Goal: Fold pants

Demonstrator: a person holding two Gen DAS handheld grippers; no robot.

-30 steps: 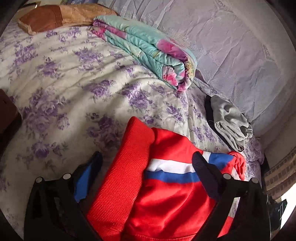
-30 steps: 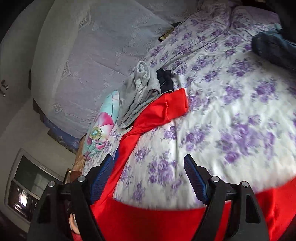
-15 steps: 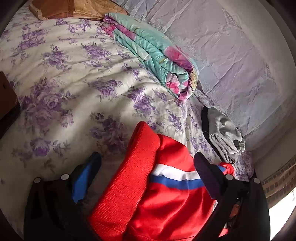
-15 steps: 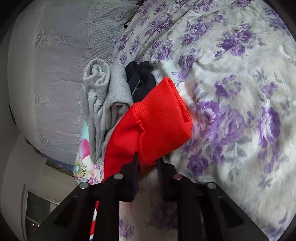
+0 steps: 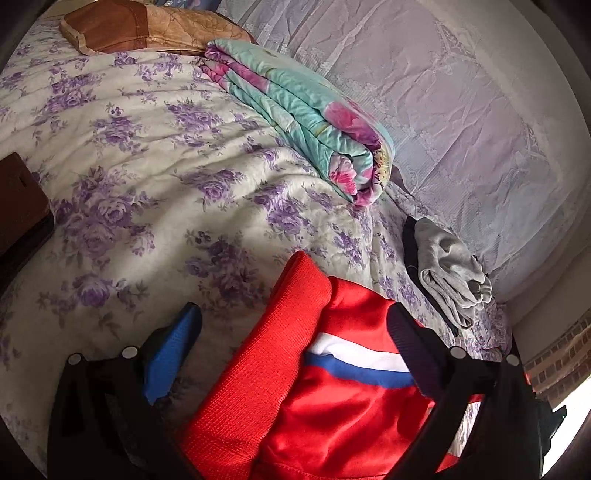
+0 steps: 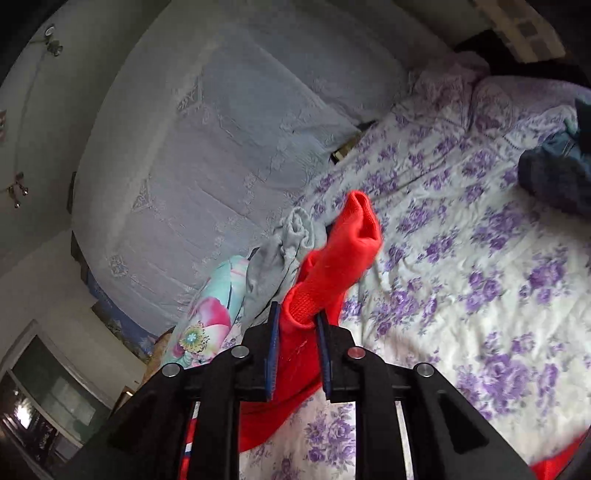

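Now red pants (image 6: 332,273) between right jaws.

1 pr red pants (image 5: 325,398) w/ 1 white + 1 blue stripe, lower centre of left wrist view. 1 folded teal floral quilt (image 5: 306,122), upper centre. 1 grey garment (image 5: 448,273), right, w/ 1 dark item (image 5: 409,240) under its left edge. 1 brown pillow (image 5: 140,26), top left. 1 brown object (image 5: 20,206), left edge. 1 pile of blue clothes (image 6: 554,173), upper right of right wrist view. 1 bed (image 5: 129,177). 2 claws: left claw (image 5: 291,325), right claw (image 6: 297,317).
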